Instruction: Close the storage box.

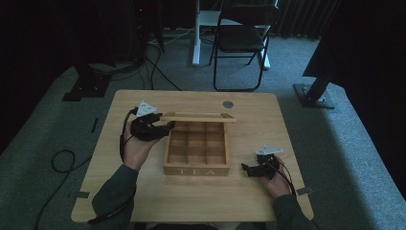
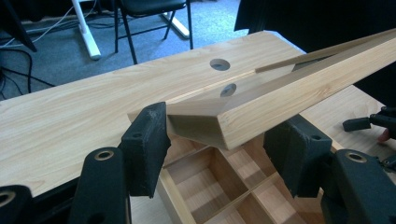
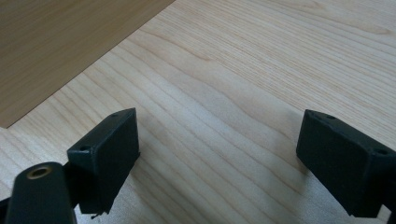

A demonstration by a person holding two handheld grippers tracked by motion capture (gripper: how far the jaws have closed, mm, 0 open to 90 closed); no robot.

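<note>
At lower right of the high view, we are resting the right gripper (image 1: 253,169) on the table (image 1: 143,201), jaws wide apart and empty. At centre sits the tea box (image 1: 196,165). Further up, our left gripper (image 1: 165,128) is straddling the raised lid (image 1: 197,117), jaws apart, contact unclear.

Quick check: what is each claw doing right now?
Left claw: around the tea box lid corner; grip cannot be told.
Right claw: open, empty, over the table.

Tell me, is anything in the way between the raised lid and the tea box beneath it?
Nothing visible is. The lid hangs half open over the tea box, whose compartments look empty. The left gripper sits at its left corner.
</note>
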